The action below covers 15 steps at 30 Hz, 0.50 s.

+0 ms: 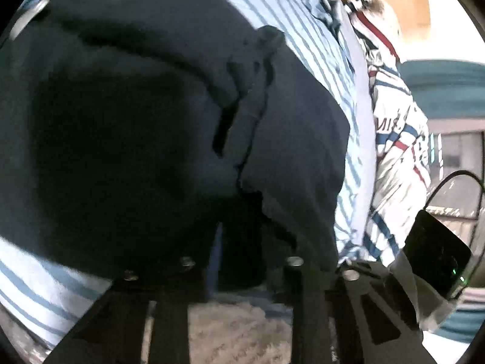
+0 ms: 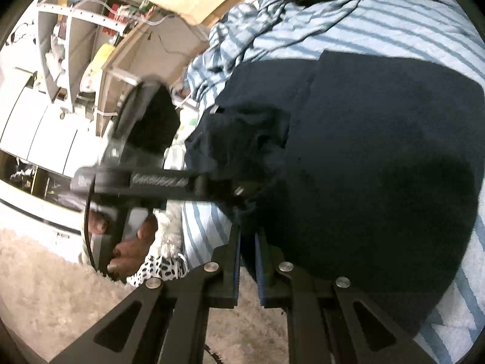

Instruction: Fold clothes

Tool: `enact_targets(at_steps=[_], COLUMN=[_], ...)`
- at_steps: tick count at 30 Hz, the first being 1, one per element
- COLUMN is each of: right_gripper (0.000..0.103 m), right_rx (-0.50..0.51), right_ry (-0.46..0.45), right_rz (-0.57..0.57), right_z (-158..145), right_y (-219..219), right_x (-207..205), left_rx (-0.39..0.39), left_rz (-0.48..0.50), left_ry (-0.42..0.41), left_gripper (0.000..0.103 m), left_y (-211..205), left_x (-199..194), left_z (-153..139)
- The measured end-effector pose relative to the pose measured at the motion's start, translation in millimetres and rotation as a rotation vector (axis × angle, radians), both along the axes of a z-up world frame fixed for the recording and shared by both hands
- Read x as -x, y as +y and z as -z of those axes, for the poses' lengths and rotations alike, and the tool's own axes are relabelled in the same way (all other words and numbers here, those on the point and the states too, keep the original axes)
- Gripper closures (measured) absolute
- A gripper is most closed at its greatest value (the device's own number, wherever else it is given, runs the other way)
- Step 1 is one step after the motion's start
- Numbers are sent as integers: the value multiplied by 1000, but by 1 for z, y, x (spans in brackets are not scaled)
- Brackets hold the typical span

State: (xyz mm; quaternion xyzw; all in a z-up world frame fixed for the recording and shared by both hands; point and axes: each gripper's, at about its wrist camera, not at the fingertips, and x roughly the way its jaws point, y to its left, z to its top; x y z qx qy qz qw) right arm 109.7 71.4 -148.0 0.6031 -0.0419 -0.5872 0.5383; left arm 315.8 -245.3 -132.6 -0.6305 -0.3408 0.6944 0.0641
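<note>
My left gripper (image 1: 242, 227) and right gripper (image 2: 247, 227) both pinch the navy garment (image 2: 363, 151); striped cloth (image 2: 394, 24) at twelve o'clock.

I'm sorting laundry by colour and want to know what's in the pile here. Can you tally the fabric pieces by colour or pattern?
Dark navy garment, gripped by both tools: 1
Light blue striped cloth: 1
White cloth with red and blue bands: 1
White fabric with black spots: 1
Total: 4
</note>
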Motion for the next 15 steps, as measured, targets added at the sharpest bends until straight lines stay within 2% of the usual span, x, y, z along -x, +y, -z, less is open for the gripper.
enact_targets(at_steps=[5,9,12,13,15], right_gripper=[93,88,83,83,83], right_rx=[-22,-47,-42,-42,-47], right_ry=[-20,-13,-12,-16,-10], right_rz=[-55,-87,-99,-104,-117], right_z=[12,21,23,24,27], right_y=[-13,-22,-28,-30,-38], right_x=[-6,-10,-11,-11,-12], left_rx=[168,100,16,-31,-41], left_rz=[-13,-81,-163,-166,-141], left_ry=[16,35,115,141,154], left_gripper=[100,101,101,101,101], left_y=[-4,-16,-27,-28,-26], left_x=[13,6,-3,-6,-6], left_z=[5,6,-11,-18,-27])
